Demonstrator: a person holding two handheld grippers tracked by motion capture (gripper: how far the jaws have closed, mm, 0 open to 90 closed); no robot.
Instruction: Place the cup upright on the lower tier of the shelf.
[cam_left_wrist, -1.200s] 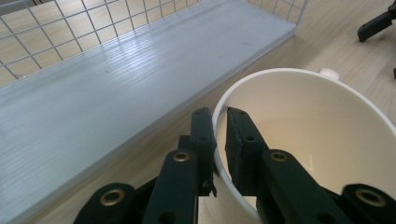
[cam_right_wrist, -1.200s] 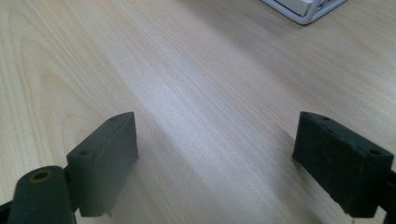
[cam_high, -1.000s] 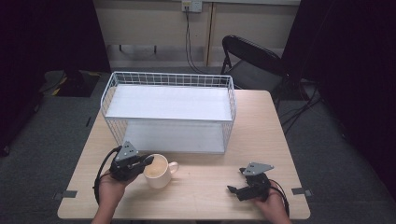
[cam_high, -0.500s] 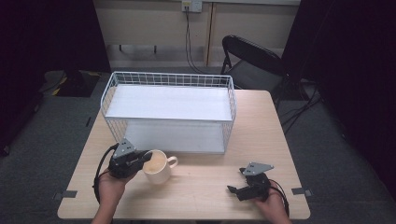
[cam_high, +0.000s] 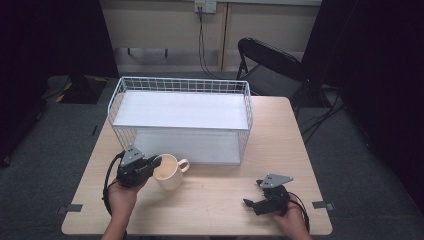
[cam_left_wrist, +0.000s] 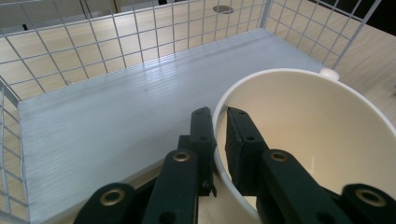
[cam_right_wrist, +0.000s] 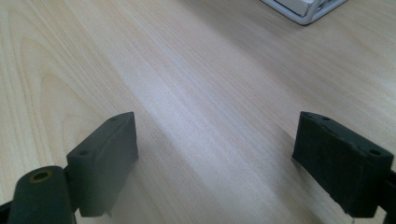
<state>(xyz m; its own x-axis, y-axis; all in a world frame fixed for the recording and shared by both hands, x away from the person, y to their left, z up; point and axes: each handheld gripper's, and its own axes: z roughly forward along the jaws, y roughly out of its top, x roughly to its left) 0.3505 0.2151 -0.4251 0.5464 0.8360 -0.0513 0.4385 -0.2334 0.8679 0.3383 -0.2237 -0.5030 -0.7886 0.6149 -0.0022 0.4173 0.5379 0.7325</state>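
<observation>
My left gripper (cam_high: 150, 164) is clamped on the mug's (cam_high: 169, 171) near-left rim, which has tilted since a second ago, so lifting toward the basket (cam_high: 180, 85) looks underway, while my right gripper (cam_high: 256, 199) rests open.

Cream ceramic mug with a loop handle (cam_high: 169, 171): upright, empty, tilted slightly. Sits on the light wooden bench (cam_high: 215, 200), just in front of the white wire basket (cam_high: 182, 85). Handle points toward the basket's front. Rim pinched by the left gripper (cam_high: 154, 164).
</observation>
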